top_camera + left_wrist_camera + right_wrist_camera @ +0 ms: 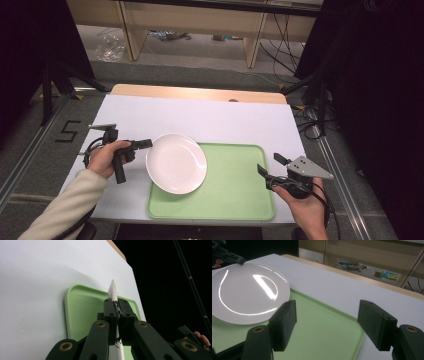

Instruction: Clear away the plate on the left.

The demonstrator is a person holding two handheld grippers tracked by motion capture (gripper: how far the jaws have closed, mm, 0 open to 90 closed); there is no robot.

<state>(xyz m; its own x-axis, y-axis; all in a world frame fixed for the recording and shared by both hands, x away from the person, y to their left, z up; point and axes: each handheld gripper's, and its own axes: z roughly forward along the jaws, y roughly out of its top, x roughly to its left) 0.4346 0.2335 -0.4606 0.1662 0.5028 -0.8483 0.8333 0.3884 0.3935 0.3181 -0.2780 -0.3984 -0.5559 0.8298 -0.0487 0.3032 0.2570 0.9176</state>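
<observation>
High view, plate: we find it over the green tray's left edge.
Left tool: clamped on its rim.
Right tool: wide, empty.
Risk: we judge the thin edge-grip may slip, tipping the plate.

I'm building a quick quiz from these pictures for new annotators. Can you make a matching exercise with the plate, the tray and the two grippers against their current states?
Things:
1. white plate
2. green tray
3. left gripper
4. right gripper

States:
A. open, holding nothing, by the tray's right edge
B. flat on the white table cover, bare on its right half
C. shut on the plate's rim
D. gripped at its left edge, overlapping the tray's left side

Pairs: 1-D, 2-B, 3-C, 4-A
</observation>
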